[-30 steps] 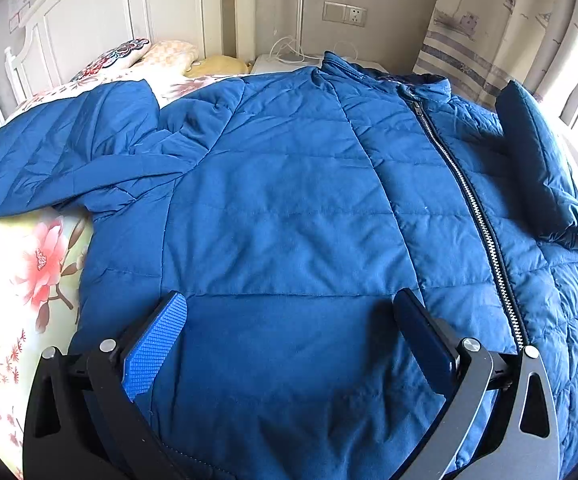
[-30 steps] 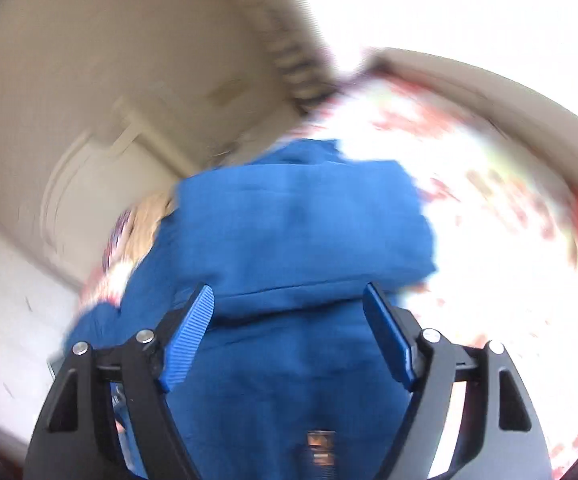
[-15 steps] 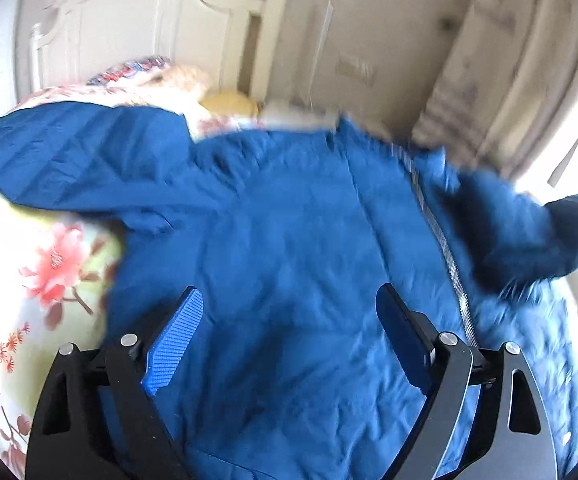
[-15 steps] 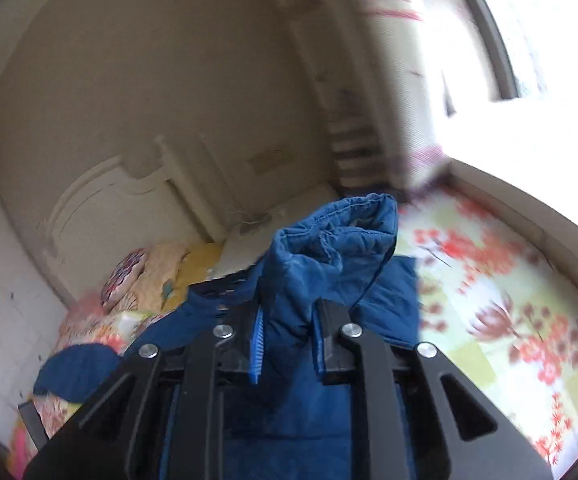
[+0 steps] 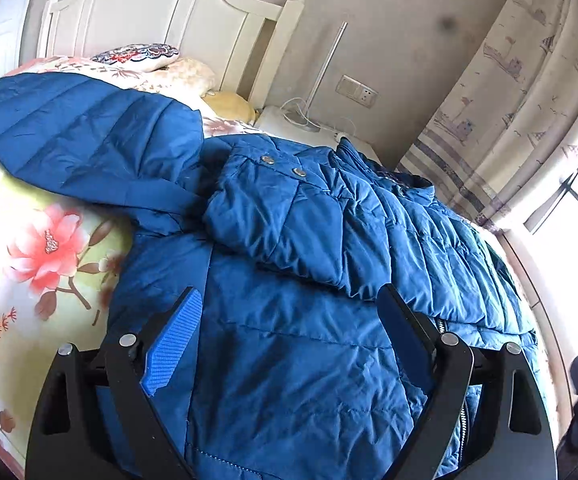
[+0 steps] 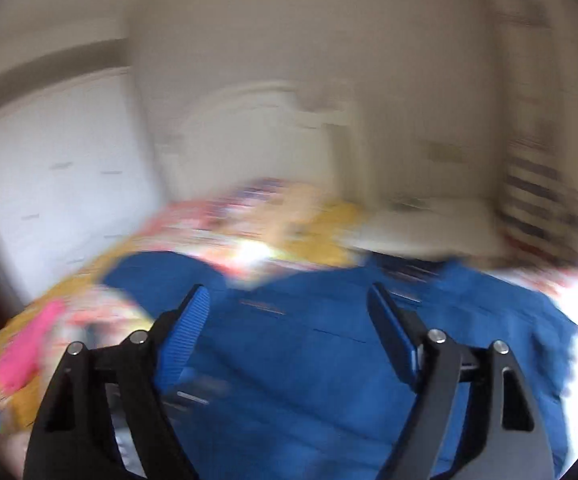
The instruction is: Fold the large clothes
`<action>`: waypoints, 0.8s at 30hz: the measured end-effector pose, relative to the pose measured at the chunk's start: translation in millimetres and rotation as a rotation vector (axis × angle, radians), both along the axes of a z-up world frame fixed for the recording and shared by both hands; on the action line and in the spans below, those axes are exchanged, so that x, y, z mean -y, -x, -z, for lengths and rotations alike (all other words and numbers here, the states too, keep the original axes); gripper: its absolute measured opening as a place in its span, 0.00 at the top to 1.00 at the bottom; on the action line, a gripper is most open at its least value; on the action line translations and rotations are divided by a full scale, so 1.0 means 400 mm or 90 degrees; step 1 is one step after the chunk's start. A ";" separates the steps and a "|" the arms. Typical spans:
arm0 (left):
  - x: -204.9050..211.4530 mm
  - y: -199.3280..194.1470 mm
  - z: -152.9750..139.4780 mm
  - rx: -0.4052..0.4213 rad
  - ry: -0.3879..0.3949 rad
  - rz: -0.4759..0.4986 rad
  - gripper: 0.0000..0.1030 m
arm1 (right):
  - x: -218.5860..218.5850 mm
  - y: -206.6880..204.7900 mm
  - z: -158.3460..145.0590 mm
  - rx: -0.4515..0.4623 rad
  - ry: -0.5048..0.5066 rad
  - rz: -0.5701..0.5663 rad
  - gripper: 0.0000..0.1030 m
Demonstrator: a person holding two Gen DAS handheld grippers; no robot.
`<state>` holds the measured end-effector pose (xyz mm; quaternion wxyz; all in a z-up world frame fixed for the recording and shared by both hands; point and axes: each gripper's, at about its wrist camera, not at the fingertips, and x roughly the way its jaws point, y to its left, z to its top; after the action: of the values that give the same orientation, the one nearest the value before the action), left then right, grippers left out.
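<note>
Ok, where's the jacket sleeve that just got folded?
In the left wrist view, the folded sleeve lies across the jacket's chest, right of the hood.

The jacket (image 5: 297,360) lies spread on the bed (image 5: 41,280), which shows bare to its left. One sleeve (image 5: 289,216) lies folded across the jacket's chest; the other sleeve (image 5: 85,136) stretches out left of the jacket over the bed. Behind the jacket sit the pillows (image 5: 157,64), with the headboard (image 5: 161,20) behind them. The nightstand (image 5: 289,120) stands behind the jacket's collar, the curtain (image 5: 521,92) to the jacket's right.
</note>
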<state>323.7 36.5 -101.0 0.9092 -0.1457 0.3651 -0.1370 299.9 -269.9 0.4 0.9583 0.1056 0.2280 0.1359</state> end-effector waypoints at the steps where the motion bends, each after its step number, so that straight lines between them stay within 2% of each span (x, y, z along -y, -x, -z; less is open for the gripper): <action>1: -0.002 -0.003 0.001 -0.002 0.005 -0.001 0.18 | 0.039 0.010 0.023 -0.029 0.009 0.052 0.29; 4: -0.011 -0.002 0.001 -0.005 0.016 -0.006 0.18 | 0.159 0.073 0.137 -0.126 0.070 0.174 0.33; 9: -0.034 0.003 -0.008 -0.015 0.052 -0.037 0.18 | 0.217 0.131 0.282 -0.193 0.198 0.222 0.33; 10: -0.038 -0.004 -0.015 -0.020 0.055 -0.043 0.18 | 0.228 0.119 0.305 -0.203 0.195 0.228 0.33; 12: -0.027 -0.024 -0.037 -0.034 0.015 -0.056 0.18 | 0.281 0.124 0.336 -0.219 0.152 0.246 0.33; 15: 0.003 -0.078 -0.069 -0.044 -0.085 -0.059 0.18 | 0.325 0.145 0.345 -0.215 0.110 0.260 0.33; 17: 0.016 -0.128 -0.065 -0.054 -0.116 -0.043 0.18 | 0.331 0.143 0.356 -0.216 0.109 0.257 0.33; 19: 0.024 -0.177 -0.035 -0.085 -0.123 -0.030 0.18 | 0.324 0.129 0.371 -0.222 0.117 0.258 0.33; 20: 0.030 -0.204 -0.005 -0.106 -0.115 -0.017 0.25 | 0.326 0.128 0.375 -0.224 0.120 0.259 0.33; 21: 0.035 -0.218 0.015 -0.118 -0.114 -0.010 0.28 | 0.321 0.125 0.368 -0.225 0.121 0.260 0.33; 22: 0.047 -0.224 0.035 -0.111 -0.132 -0.011 0.29 | 0.324 0.126 0.371 -0.226 0.122 0.261 0.33; 23: 0.057 -0.214 0.037 -0.094 -0.148 -0.009 0.37 | 0.314 0.128 0.360 -0.226 0.122 0.263 0.33; 24: 0.072 -0.202 0.030 -0.077 -0.171 -0.004 0.49 | 0.311 0.125 0.357 -0.228 0.123 0.263 0.33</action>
<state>404.6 7.9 -113.0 0.8974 -0.0315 0.4337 -0.0752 250.0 -394.2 -142.4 0.9157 0.0805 0.3793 -0.1057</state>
